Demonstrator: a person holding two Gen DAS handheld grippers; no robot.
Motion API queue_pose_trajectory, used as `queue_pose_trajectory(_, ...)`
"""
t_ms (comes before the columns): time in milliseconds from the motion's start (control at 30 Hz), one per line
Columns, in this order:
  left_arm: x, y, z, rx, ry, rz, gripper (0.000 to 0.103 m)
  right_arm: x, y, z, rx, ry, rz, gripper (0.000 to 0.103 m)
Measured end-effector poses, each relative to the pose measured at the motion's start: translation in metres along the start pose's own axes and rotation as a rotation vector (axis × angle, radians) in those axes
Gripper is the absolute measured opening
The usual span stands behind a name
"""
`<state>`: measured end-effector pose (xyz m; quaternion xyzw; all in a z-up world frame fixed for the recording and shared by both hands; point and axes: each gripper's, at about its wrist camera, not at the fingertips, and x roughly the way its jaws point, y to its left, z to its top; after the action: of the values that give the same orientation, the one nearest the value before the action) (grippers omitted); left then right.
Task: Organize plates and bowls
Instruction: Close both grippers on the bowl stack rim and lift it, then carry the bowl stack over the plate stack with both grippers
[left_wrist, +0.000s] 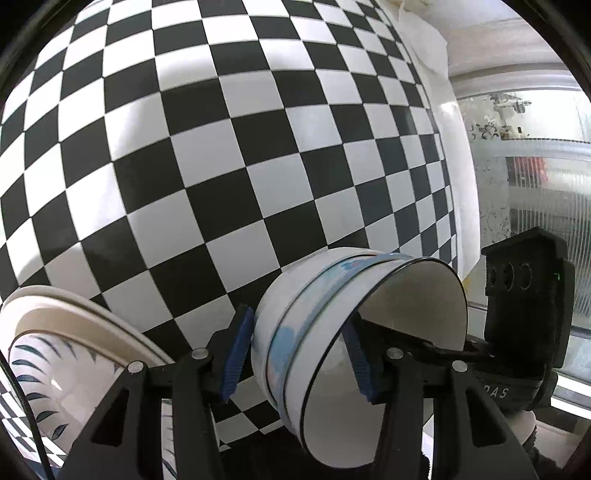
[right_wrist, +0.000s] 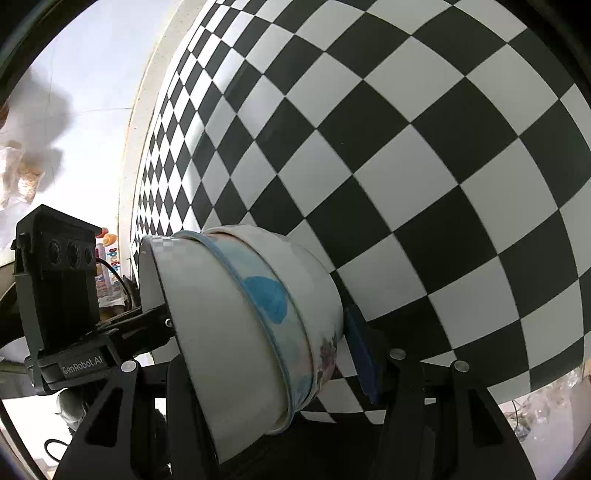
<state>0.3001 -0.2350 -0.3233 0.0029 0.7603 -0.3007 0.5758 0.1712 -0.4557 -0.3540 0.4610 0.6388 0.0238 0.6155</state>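
Note:
A nested stack of three bowls, tipped on its side, is held above the checkered tabletop (left_wrist: 221, 166). In the left wrist view the stack of bowls (left_wrist: 310, 325) sits between my left gripper's (left_wrist: 295, 354) blue pads; one finger (left_wrist: 360, 363) is inside the black-rimmed white bowl, the other finger (left_wrist: 236, 354) is outside, near the wall. In the right wrist view the same stack (right_wrist: 258, 317) sits in my right gripper (right_wrist: 266, 350), whose right blue pad (right_wrist: 364, 356) presses the floral bowl; the other finger is hidden behind the bowls.
A stack of plates with a blue leaf-patterned bowl (left_wrist: 66, 365) sits at lower left in the left wrist view. Each view shows the other gripper's black body, in the left wrist view (left_wrist: 524, 306) and in the right wrist view (right_wrist: 59, 280). A window (left_wrist: 535, 166) lies beyond the table's edge.

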Motion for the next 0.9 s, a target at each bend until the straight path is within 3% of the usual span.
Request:
queue_pose_trajectory(567, -0.086, 0.032, -0.045, -0.044, -0.147, 0.010, 0.046, -0.005, 0.096, -0.024, -0.150, -0.001, 0.008, 0.056)
queue_pose_trajectory(900, -0.109, 0.091, -0.090, -0.175, -0.221, 0.011, 0.046, 0.039, 0.159, -0.053, -0.243, 0.085, 0.016, 0.056)
